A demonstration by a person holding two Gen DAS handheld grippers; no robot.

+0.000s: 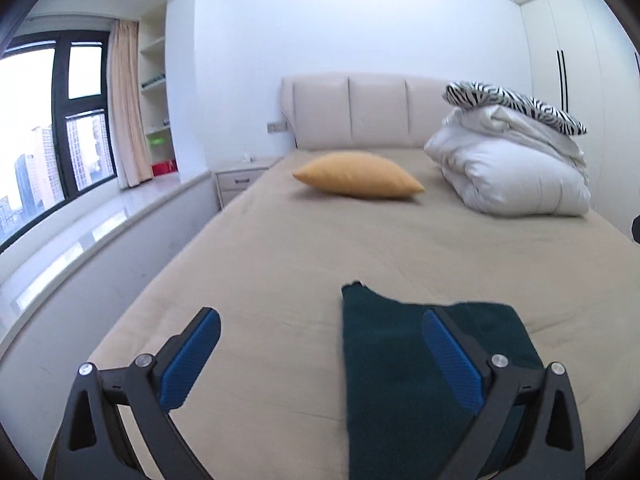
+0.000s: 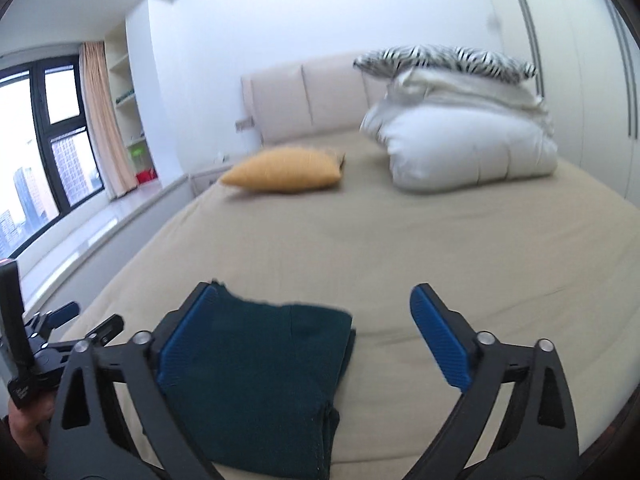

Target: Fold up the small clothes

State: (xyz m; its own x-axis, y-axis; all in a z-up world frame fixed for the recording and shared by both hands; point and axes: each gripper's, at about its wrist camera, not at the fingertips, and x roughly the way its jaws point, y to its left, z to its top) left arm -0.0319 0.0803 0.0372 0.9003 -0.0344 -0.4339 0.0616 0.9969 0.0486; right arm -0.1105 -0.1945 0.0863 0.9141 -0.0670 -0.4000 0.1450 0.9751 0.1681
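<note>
Dark green garment lies on bed, near front edge, already folded into thick stack with layered edges at right side. Both tools released, nothing held. For good next fold: bring pads low, pinch all layers together at one edge, lift only little, keep edges aligned. Left tool: garment under right pad, left pad over bare sheet. Right tool: garment beside left pad, right pad over bare sheet.
</note>
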